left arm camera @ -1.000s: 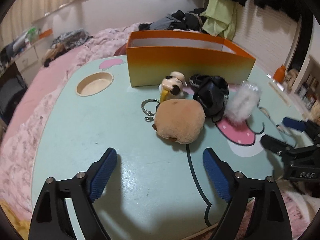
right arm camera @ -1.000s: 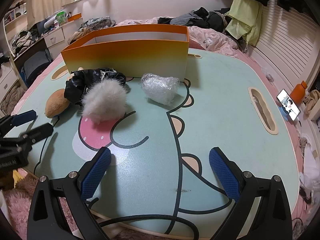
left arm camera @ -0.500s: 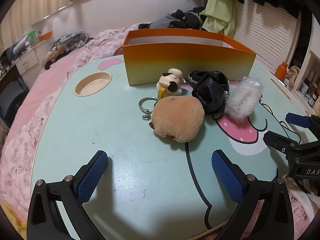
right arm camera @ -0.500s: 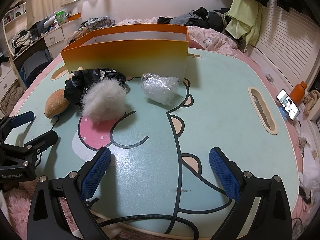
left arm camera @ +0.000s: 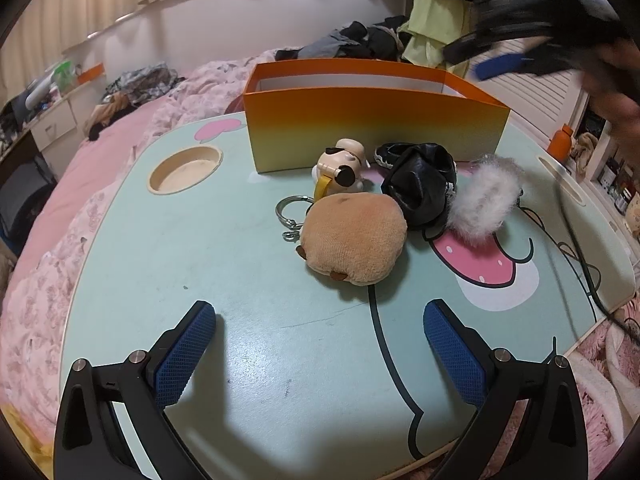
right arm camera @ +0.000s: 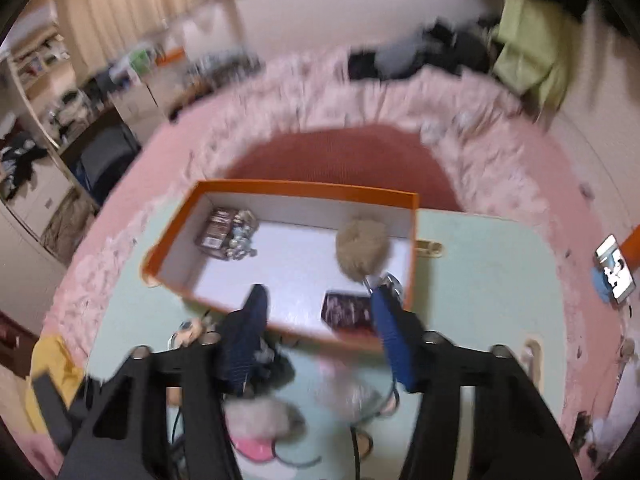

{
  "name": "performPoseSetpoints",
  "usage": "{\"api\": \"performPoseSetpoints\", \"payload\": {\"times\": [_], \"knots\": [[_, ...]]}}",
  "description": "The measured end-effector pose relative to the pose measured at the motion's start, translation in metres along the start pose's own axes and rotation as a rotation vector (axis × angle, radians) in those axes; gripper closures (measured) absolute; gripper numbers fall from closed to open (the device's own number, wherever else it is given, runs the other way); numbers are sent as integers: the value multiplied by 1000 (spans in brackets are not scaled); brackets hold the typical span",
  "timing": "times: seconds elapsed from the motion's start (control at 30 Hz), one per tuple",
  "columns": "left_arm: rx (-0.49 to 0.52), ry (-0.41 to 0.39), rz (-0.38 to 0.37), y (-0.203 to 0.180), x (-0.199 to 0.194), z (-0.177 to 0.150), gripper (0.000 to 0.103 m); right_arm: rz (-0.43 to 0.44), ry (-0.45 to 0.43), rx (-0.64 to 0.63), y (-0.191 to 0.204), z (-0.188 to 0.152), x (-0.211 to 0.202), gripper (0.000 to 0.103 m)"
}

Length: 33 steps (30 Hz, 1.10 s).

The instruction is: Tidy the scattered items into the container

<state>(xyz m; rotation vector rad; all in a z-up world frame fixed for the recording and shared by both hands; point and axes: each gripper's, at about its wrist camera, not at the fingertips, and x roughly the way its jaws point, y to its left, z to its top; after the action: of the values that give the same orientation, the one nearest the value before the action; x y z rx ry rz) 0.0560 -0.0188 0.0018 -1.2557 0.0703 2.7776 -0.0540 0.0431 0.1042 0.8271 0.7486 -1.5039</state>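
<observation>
The orange box (left arm camera: 372,120) stands at the back of the mint table (left arm camera: 248,264). In front of it lie a tan plush (left arm camera: 354,238) with a key ring (left arm camera: 290,210), a small dog figure (left arm camera: 344,166), a black pouch (left arm camera: 424,186) and a white fluffy ball (left arm camera: 486,200). My left gripper (left arm camera: 316,354) is open and empty, low over the near table. My right gripper (right arm camera: 320,332) is open and empty, high above the box (right arm camera: 280,256), and shows blurred in the left wrist view (left arm camera: 500,66). The box holds a tan pom-pom (right arm camera: 362,248), dark packets (right arm camera: 346,312) and trinkets.
A round cup recess (left arm camera: 186,168) sits in the table at the left. A pink bed (left arm camera: 132,128) with clothes lies behind the table. A phone (right arm camera: 614,274) lies at the table's right side. A black cable (left arm camera: 580,264) trails across the right edge.
My right gripper has risen fast from table level to high above the box, looking down into it, with motion blur. My left gripper has stayed open and shifted little.
</observation>
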Motion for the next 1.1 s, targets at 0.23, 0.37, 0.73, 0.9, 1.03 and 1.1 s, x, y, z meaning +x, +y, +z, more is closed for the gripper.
{"api": "performPoseSetpoints", "payload": {"times": [0.23, 0.37, 0.73, 0.9, 1.03, 1.1], "knots": [[5, -6, -6, 0, 0, 0, 0, -114, 144, 80, -6, 30, 69, 61], [5, -7, -7, 0, 0, -1, 0, -192, 184, 73, -5, 43, 83, 59], [5, -8, -11, 2, 1, -1, 0, -342, 281, -113, 23, 41, 113, 73], [5, -9, -11, 1, 1, -1, 0, -197, 187, -47, 12, 36, 86, 73], [4, -8, -12, 1, 2, -1, 0, -51, 62, -17, 7, 23, 31, 73], [5, -8, -12, 2, 2, -1, 0, 5, 16, -25, 6, 10, 0, 73]]}}
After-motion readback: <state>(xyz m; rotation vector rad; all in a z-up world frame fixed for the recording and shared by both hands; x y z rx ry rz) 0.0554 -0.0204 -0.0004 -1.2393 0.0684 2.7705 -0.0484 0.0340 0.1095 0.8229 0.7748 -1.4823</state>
